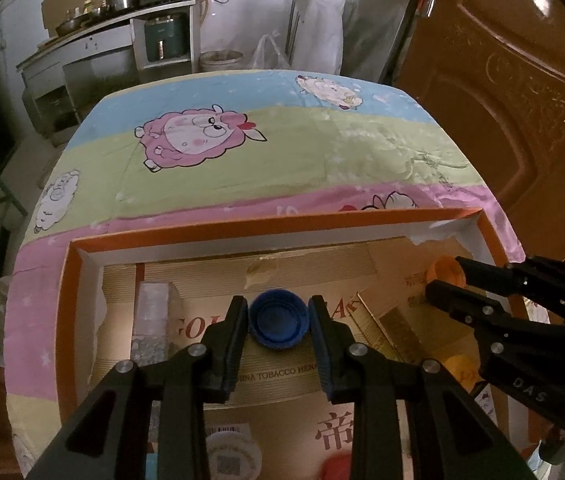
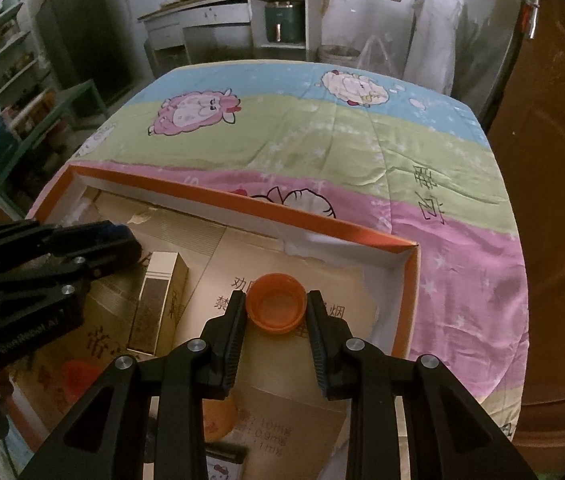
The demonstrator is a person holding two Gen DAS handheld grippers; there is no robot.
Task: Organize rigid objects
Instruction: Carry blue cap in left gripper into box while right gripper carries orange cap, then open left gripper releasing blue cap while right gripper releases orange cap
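Note:
My left gripper (image 1: 278, 312) is shut on a blue bottle cap (image 1: 278, 322), open side towards the camera, held above the orange-rimmed box (image 1: 242, 226). My right gripper (image 2: 276, 306) is shut on an orange bottle cap (image 2: 276, 306), also above the box (image 2: 242, 200), near its right end. In the left wrist view the right gripper (image 1: 448, 278) shows at the right with the orange cap (image 1: 444, 270). In the right wrist view the left gripper (image 2: 122, 240) shows at the left; only a sliver of blue shows there.
The box sits on a table with a cartoon sheep cloth (image 1: 266, 148). Inside lie gold cigarette cartons (image 1: 278, 376), a slim gold box (image 2: 160, 300), a red cap (image 2: 78, 376) and an orange lid (image 2: 216, 420). A brown door (image 1: 522, 100) stands at the right.

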